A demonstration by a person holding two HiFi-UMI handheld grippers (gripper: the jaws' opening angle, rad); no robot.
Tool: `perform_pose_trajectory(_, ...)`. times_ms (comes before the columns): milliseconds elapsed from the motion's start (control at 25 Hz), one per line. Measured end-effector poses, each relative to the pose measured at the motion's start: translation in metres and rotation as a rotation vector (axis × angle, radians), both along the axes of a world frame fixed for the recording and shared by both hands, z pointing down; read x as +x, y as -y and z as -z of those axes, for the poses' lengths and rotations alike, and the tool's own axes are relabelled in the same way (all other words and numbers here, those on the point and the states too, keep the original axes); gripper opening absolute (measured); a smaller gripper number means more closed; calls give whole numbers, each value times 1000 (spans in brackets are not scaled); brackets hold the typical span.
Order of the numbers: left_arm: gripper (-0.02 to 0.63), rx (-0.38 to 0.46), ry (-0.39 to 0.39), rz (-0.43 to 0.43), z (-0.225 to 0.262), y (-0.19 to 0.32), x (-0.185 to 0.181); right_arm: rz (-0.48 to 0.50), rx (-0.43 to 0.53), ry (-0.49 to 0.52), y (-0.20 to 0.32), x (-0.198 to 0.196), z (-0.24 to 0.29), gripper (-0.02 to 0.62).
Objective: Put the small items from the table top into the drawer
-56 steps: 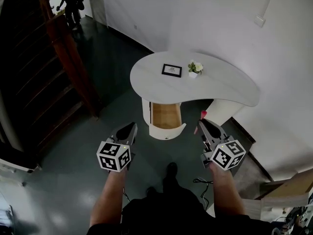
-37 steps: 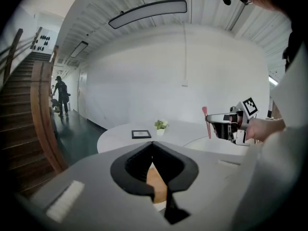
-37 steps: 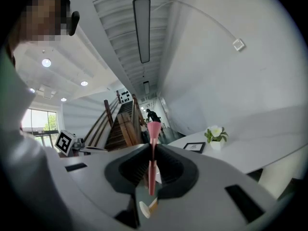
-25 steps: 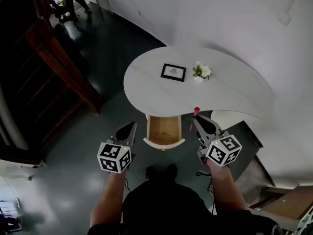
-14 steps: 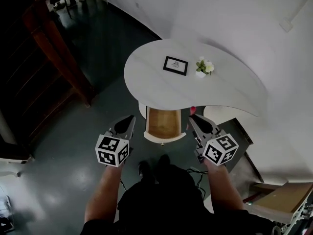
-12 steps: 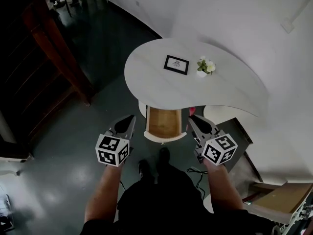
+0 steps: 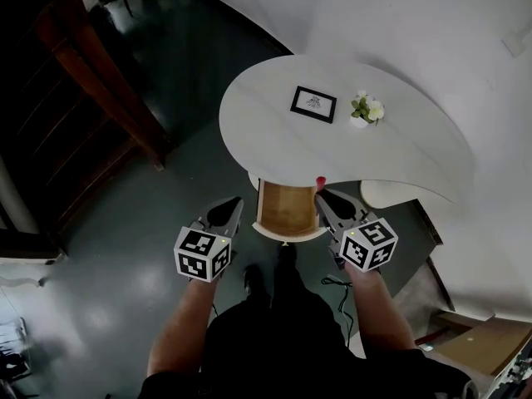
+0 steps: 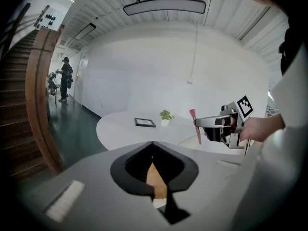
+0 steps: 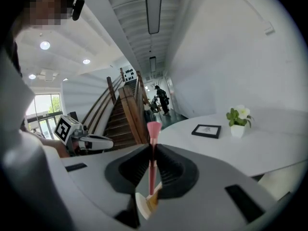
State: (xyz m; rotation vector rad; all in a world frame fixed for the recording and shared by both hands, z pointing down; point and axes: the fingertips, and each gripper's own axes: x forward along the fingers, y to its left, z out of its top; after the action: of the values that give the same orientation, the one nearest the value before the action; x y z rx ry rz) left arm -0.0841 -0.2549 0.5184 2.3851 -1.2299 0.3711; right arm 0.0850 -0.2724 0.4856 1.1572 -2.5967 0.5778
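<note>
A white curved table [image 7: 274, 144] carries a black picture frame [image 7: 313, 104] and a small potted plant [image 7: 366, 109]. Under its front edge a wooden drawer [image 7: 286, 207] stands pulled out. My right gripper [image 7: 322, 196] is shut on a pink brush [image 7: 320, 182], which stands upright between the jaws [image 9: 153, 148] at the drawer's right front corner. My left gripper [image 7: 226, 209] hangs left of the drawer, shut with nothing in it. The left gripper view shows the right gripper [image 8: 226, 124] holding the brush [image 8: 196, 125].
A dark wooden staircase [image 7: 91, 81] rises at the left over a dark floor. A cable [image 7: 332, 283] lies on the floor by my feet. A cardboard box [image 7: 474, 339] sits at the bottom right. People stand far down the hall [image 9: 160, 99].
I have come closer to the table. The right gripper with the brush has shifted left, from beside the drawer to its right front corner. The left gripper stays shut.
</note>
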Motion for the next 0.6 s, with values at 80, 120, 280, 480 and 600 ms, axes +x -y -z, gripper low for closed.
perform_pose_trajectory(80, 11, -11, 0, -2, -7, 4, 4, 17, -21, -25, 4, -1, -15, 54)
perform_pose_trajectory(120, 11, -20, 0, -5, -12, 5, 5, 28, -30, -42, 5, -3, -22, 54)
perform_pose_trajectory(280, 11, -65, -5, 0, -38, 9, 8, 83, -78, -93, 7, -12, -53, 54)
perform_pose_trajectory(480, 11, -101, -7, -4, -65, 15, 19, 139, -136, -138, 13, -17, -92, 54)
perform_pose_trajectory(600, 11, -122, -11, -2, -80, 17, 23, 182, -163, -166, 12, -25, -112, 54)
